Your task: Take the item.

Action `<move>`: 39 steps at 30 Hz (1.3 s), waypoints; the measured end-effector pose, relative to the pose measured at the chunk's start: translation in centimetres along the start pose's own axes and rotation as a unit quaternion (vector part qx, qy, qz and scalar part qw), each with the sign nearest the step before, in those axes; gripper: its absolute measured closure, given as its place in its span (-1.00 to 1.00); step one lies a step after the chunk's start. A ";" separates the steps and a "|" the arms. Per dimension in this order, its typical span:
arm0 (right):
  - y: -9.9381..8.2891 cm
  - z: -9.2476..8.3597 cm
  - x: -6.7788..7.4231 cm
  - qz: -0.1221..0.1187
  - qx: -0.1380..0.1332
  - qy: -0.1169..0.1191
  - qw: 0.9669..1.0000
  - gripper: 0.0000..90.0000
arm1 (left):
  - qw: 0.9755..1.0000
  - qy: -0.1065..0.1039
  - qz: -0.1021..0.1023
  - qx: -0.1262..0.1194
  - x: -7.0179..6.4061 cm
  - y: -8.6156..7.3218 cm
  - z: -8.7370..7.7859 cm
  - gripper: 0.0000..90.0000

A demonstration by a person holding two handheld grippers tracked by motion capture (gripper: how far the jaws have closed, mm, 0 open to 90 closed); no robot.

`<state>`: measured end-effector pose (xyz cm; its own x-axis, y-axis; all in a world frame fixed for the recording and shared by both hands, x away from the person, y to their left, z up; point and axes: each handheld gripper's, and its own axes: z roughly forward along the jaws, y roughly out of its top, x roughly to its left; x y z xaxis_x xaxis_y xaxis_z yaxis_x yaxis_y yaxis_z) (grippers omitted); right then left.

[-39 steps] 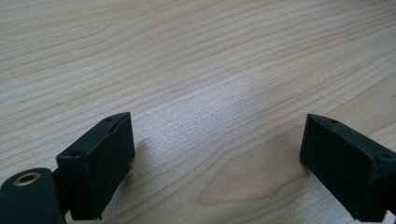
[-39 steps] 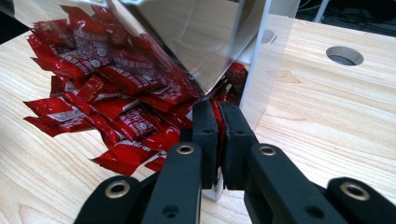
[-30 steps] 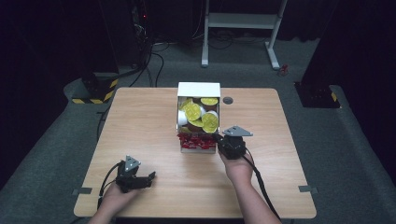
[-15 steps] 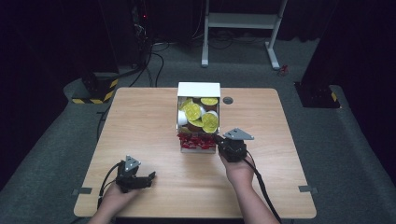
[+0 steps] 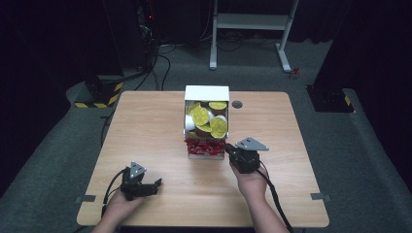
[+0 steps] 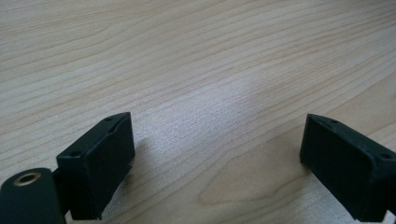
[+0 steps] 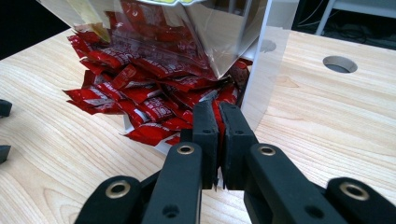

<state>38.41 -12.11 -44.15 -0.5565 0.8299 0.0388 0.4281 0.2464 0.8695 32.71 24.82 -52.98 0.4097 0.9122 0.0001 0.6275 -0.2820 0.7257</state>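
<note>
A white-backed clear dispenser box (image 5: 206, 92) stands mid-table, holding yellow-lidded cups (image 5: 200, 115) above and a pile of red packets (image 5: 204, 145) spilling from its front tray. My right gripper (image 5: 233, 150) is at the tray's right front corner. In the right gripper view its jaws (image 7: 218, 109) are pressed together on the edge of a red packet (image 7: 219, 100) at the pile (image 7: 140, 84), beside the clear wall (image 7: 266, 60). My left gripper (image 5: 155, 183) rests low near the table's front left, open, with bare wood between its fingers (image 6: 215, 158).
A round cable hole (image 5: 237, 104) lies right of the box, also visible as the cable hole (image 7: 340, 64). Bare tabletop (image 5: 145, 131) spreads left and right of the box. A white metal frame (image 5: 252, 22) and dark equipment stand on the floor beyond the table.
</note>
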 end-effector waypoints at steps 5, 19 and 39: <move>-0.4 -0.6 0.2 0.004 -0.006 0.001 1.000 0.92 | 1.000 0.001 0.002 0.000 0.0 0.0 0.0 -0.77; -0.8 -1.8 0.2 0.005 -0.018 0.003 1.000 0.93 | 1.000 0.000 0.001 0.000 0.0 0.0 0.0 -0.77; -1.7 -4.8 -0.4 0.019 -0.040 0.001 0.999 0.94 | 1.000 0.000 0.001 0.000 0.0 0.0 0.0 -0.77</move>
<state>34.52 -15.29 -43.29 -0.5429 0.8366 0.0738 0.3905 0.1736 0.9041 32.72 24.83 -52.97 0.4106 0.9118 0.0020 0.6268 -0.2838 0.7256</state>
